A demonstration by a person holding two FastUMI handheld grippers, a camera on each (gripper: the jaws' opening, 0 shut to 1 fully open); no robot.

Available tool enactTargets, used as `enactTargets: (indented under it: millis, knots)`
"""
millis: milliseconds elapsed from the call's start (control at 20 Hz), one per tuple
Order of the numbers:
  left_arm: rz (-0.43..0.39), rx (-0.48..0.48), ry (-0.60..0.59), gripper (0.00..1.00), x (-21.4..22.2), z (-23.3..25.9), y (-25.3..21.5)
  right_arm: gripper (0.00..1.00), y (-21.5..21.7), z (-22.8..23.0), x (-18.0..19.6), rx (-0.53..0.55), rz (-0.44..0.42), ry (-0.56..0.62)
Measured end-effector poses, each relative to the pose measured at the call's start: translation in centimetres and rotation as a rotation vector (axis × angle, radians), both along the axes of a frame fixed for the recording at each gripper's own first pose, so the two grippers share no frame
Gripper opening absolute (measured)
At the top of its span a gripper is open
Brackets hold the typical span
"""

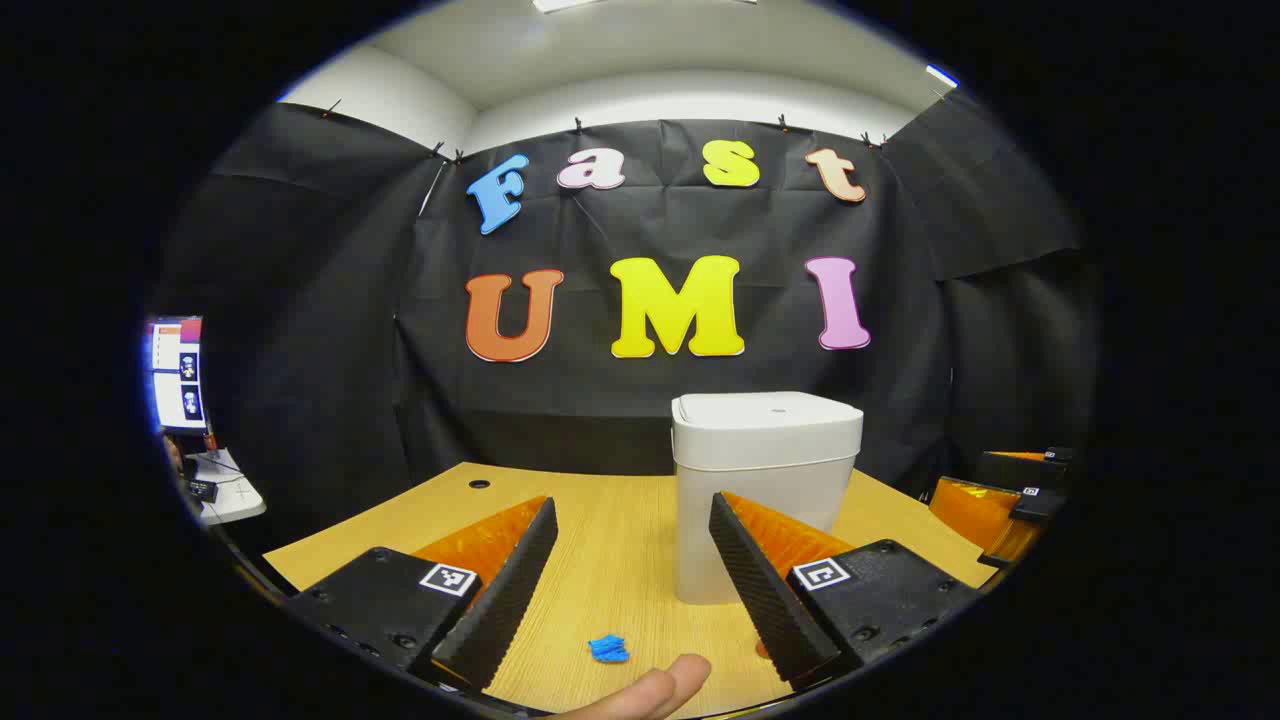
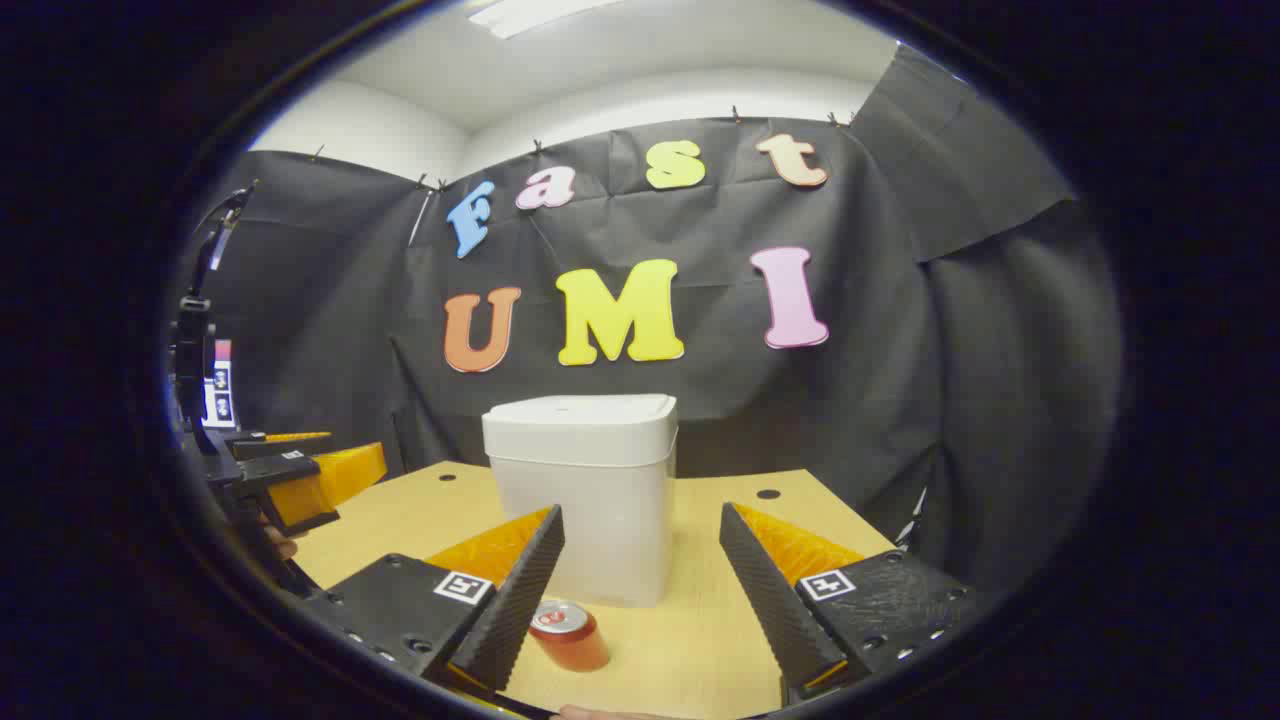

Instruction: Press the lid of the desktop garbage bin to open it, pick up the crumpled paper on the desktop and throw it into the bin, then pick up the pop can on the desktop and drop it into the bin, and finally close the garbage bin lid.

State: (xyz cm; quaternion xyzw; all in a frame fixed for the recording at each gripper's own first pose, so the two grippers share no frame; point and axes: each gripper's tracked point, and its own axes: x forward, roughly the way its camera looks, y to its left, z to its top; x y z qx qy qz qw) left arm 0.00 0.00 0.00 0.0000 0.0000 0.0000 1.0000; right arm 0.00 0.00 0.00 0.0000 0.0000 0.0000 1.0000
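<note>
Task status: no step is complete, judged from the present layout.

Landmark: the garbage bin (image 1: 765,495), a pale container standing upright on the worktop (image 1: 600,540) in front of the booth wall. Its lid (image 1: 768,418) sits flat and closed on the rim. The same bin appears in the right gripper view (image 2: 585,500) with the lid (image 2: 580,415) likewise down.

Crumpled paper (image 1: 608,649): a small blue wad lying on the worktop, nearer the camera than the bin and off its left front corner, apart from it. It is not in the bin.

Pop can (image 2: 568,634): a red can standing on the worktop just in front of the bin, near its base but not touching it. It is not in the bin.

Left hand-held gripper (image 1: 630,590): jaws spread wide, nothing between them, aimed toward the bin. A fingertip of the person (image 1: 660,690) shows at the lower edge, below the paper.

Right hand-held gripper (image 2: 640,590): jaws spread wide, holding nothing; the can sits close by its left finger, with no visible grip.

Remaining, in order:
1. Press the lid to open the bin
2. Lift the paper and drop it in
3. Lift the can and drop it in
4. Close the lid

Estimated progress: start of sequence, all four steps outstanding
</note>
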Motion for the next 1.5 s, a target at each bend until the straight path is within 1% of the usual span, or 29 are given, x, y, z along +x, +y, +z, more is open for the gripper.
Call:
enactTargets:
  millis: [150, 200, 250, 350, 500, 550, 600, 650, 700, 850, 1000, 1150, 1200, 1500]
  knots:
    - [0.011, 0.0, -0.01, 0.99, -1.0, 0.2, 0.3, 0.92, -0.3, -0.1, -0.8, -0.005, -0.012, -0.003]
    - [0.015, -0.002, -0.009, 0.98, -1.2, 0.3, 0.5, 0.95, -0.5, 0.0, -1.0, -0.007, -0.019, -0.007]
    - [0.015, 0.0, -0.013, 0.99, -1.4, 0.3, 0.5, 0.96, -0.9, -0.2, -1.3, -0.004, -0.032, -0.01]
    - [0.014, 0.012, -0.019, 0.99, -2.1, 0.5, 0.4, 0.95, -1.1, -0.2, -1.6, -0.002, -0.046, -0.009]
    - [0.023, -0.001, -0.03, 0.99, -2.7, 1.0, 0.8, 0.95, -0.8, -0.1, -2.0, -0.024, -0.042, -0.01]
    - [0.034, -0.003, -0.031, 0.99, -2.7, 1.1, 1.2, 0.95, -0.6, -0.1, -1.9, -0.033, -0.037, -0.01]
    - [0.051, -0.003, -0.038, 0.98, -2.8, 1.3, 1.7, 0.92, -0.2, 0.0, -1.7, -0.044, -0.03, -0.009]
    - [0.064, -0.006, -0.039, 0.98, -2.7, 1.4, 2.2, 0.95, 0.1, 0.0, -1.6, -0.054, -0.023, -0.008]
    - [0.07, -0.013, -0.038, 0.98, -2.8, 1.4, 2.3, 0.95, 0.5, 0.1, -1.5, -0.063, -0.014, -0.009]
    - [0.067, -0.012, -0.041, 0.98, -2.5, 1.5, 2.0, 0.95, 1.7, 0.1, -1.3, -0.082, 0.022, -0.019]
    - [0.058, -0.009, -0.036, 0.99, -2.2, 1.2, 1.6, 0.95, 1.8, -0.2, -1.1, -0.11, 0.018, -0.016]
    - [0.066, -0.021, -0.026, 0.99, -2.0, 1.2, 2.2, 0.96, 2.5, -0.4, -0.9, -0.111, 0.035, -0.005]
    - [0.066, -0.017, -0.026, 0.98, -2.0, 1.1, 2.3, 0.94, 2.6, -0.4, -0.9, -0.115, 0.038, -0.005]
    - [0.06, -0.012, -0.016, 0.98, -1.7, 0.9, 2.1, 0.94, 3.5, -0.1, -0.8, -0.142, 0.047, -0.023]
